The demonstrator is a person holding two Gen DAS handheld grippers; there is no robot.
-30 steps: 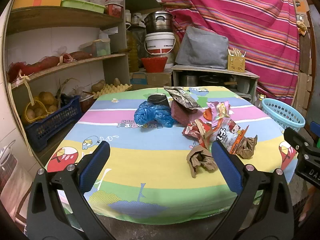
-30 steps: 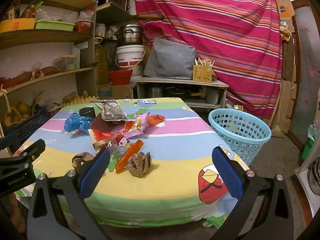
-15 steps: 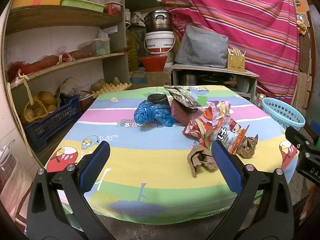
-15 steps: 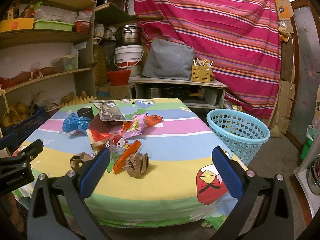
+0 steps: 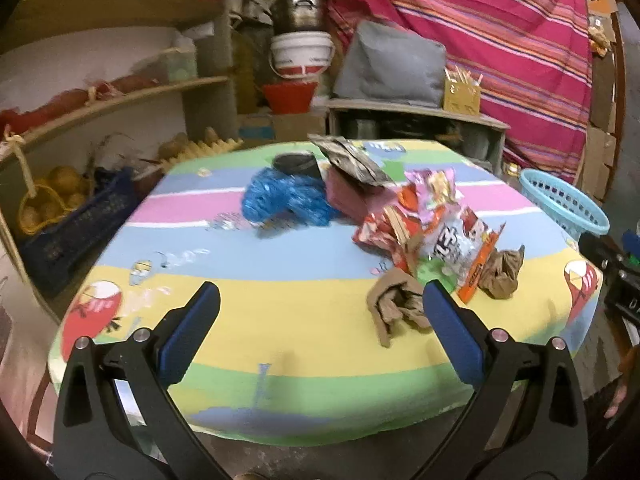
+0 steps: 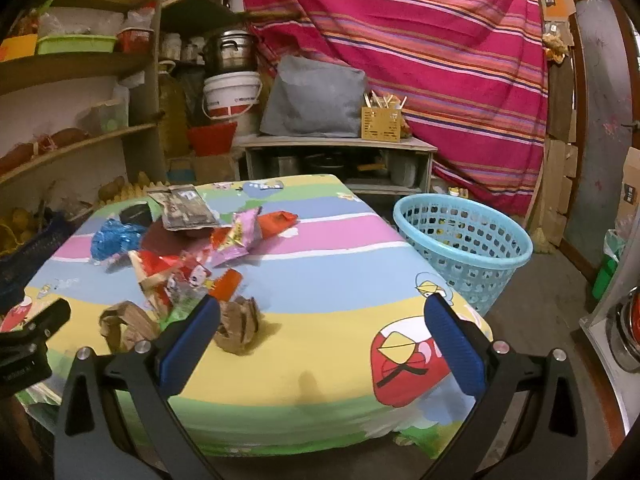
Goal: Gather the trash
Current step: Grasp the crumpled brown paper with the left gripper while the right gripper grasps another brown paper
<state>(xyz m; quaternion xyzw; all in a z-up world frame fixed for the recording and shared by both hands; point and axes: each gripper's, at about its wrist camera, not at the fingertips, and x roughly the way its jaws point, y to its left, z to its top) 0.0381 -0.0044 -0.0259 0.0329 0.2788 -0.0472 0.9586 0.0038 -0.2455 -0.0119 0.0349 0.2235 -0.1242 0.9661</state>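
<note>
From the left: a blue crumpled plastic bag [image 5: 286, 202] lies at about ten o'clock of the litter heap, with a black cup [image 5: 296, 163] just behind it at eleven. Both were probably pushed inward so nothing slides off the striped tablecloth [image 5: 240, 308]. Next comes a dark foil packet [image 5: 352, 158] leaning on a maroon box [image 5: 346, 200], then a loose pile of red and pink snack wrappers [image 5: 424, 216]; I cannot count these exactly because they overlap. At the pile's five and six o'clock lie two brown paper wads [image 5: 396, 306], [image 5: 502, 274], apart from each other and nearest the table's front edge.

The left gripper [image 5: 320, 316] hangs short of the table with jaws wide apart and nothing between them; the nearer wad sits just by its right finger, a likely first pick. The right gripper [image 6: 320, 320] is likewise spread and empty, the other wad beside its left finger.

The single light-blue laundry-style basket [image 6: 464, 240] stands on the floor at three o'clock of the table, close enough for short carries.
</note>
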